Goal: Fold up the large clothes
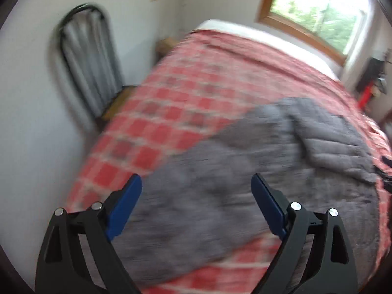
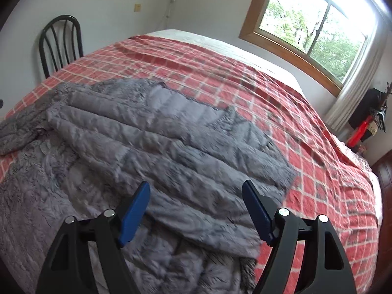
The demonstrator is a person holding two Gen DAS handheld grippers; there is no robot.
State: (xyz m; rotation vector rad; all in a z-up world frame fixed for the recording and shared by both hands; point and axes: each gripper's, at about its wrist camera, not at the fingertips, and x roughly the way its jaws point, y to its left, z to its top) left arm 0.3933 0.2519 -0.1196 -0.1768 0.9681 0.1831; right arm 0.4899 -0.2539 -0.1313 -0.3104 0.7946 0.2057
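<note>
Grey coat (image 2: 152, 132): laid on bed (image 2: 306, 127), partly folded. Left gripper (image 1: 196, 193) and right gripper (image 2: 196, 201): held spread above coat, empty. Next fold judged pending; a hem must be gripped.

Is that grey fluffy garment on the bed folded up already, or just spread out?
Partly folded. The grey garment has a quilted panel turned over its fluffy side, but it isn't a compact bundle; it sprawls across the red checked bedspread.

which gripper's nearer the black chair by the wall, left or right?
Left. The black chair looms large just beyond the left gripper; the right gripper has it small, across the grey garment.
</note>
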